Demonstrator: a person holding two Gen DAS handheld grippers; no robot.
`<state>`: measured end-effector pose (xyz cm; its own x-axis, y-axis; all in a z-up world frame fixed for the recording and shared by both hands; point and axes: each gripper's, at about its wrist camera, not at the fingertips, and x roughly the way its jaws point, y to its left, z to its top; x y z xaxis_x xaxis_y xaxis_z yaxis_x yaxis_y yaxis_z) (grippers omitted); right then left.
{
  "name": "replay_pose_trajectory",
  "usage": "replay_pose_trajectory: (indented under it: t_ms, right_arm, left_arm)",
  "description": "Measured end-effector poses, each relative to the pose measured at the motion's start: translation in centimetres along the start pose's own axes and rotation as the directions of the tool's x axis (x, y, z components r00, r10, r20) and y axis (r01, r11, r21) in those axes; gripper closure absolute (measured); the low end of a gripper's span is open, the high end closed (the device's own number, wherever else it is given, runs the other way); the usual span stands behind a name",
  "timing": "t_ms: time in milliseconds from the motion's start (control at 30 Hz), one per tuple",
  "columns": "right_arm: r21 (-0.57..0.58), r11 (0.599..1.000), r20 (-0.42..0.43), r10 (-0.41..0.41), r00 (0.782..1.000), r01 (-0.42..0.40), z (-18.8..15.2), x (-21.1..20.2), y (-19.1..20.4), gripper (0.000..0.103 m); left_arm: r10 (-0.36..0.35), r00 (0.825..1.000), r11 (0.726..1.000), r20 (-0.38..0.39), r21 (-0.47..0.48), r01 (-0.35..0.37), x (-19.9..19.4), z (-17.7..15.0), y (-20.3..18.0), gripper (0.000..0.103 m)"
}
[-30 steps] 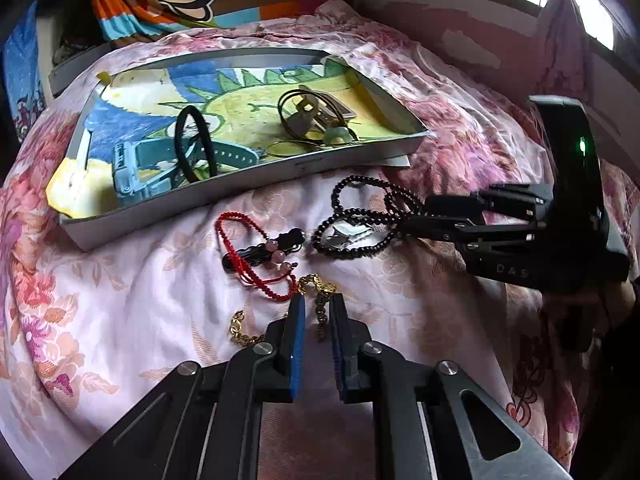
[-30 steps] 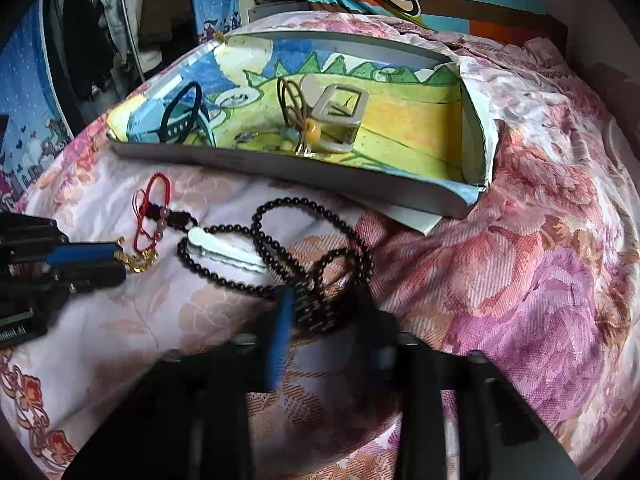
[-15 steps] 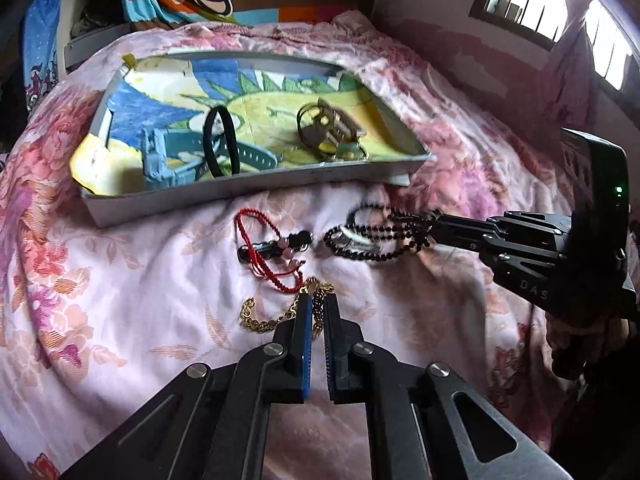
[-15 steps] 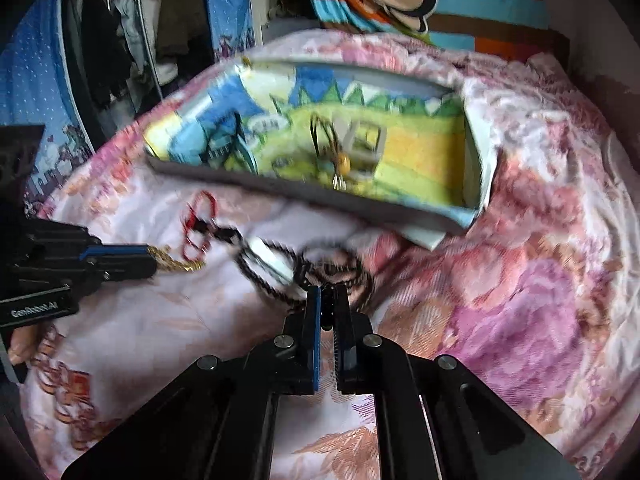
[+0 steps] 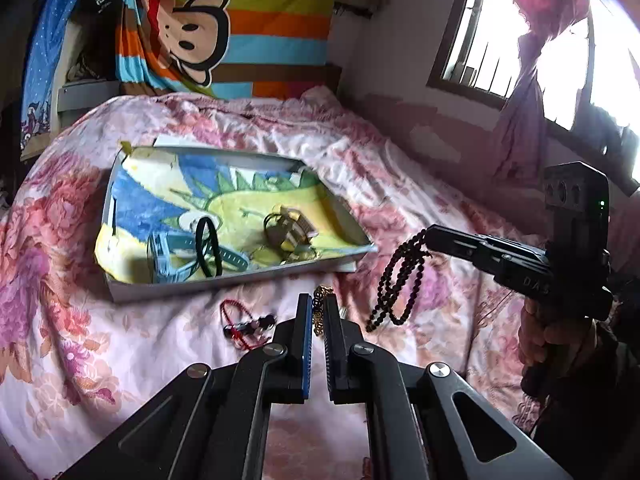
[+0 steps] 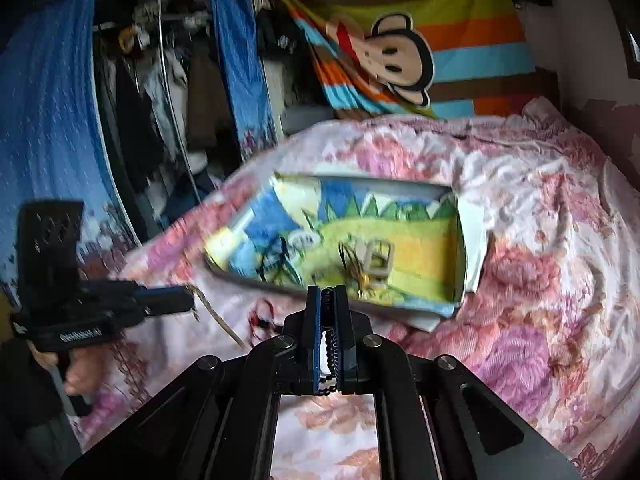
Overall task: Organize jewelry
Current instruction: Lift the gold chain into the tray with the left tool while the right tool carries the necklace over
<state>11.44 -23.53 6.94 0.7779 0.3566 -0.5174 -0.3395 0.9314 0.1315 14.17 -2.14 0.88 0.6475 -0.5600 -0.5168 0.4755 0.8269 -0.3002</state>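
Your right claw point(image 5: 427, 236), clamped on the black bead necklace point(image 5: 396, 280), hangs right of the shallow picture-lined tray point(image 5: 240, 280); your left claw point(image 5: 316, 312) seemingly pinches the gold chain point(image 5: 320, 294) below it.

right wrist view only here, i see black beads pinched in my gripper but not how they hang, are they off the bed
Observer: Yes. The left wrist view shows the black bead necklace hanging in long loops from the right gripper, apparently clear of the bedspread.
Operator: are they over the tray
Observer: No. The loops hang just outside the tray, beside its near right corner.
Operator: what's the red blur on the bed
Observer: A red bracelet lying flat on the bedspread in front of the tray, with a small dark piece beside it.
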Motion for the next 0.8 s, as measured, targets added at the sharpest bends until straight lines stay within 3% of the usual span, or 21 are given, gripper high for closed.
replay_pose_trajectory:
  t_ms: [333,567,800]
  right_arm:
    - [0.027,1.0,0.118,-0.002,0.993,-0.001,1.2,-1.8,-0.7,0.098]
    - [0.032,0.996,0.191,-0.085,0.978,0.08,3.1,1.0,-1.7,0.098]
    - [0.028,0.99,0.153,-0.142,0.978,0.139,4.9,6.8,-4.0,0.098]
  left_arm:
    - [-0.003,1.0,1.0,0.025,-0.001,0.003,0.4,0.9,-0.1,0.098]
    - [0.017,0.994,0.998,0.105,-0.058,-0.011,1.7,4.9,1.6,0.097]
    - [0.116,0.982,0.991,0.151,-0.079,-0.105,5.0,8.5,3.9,0.097]
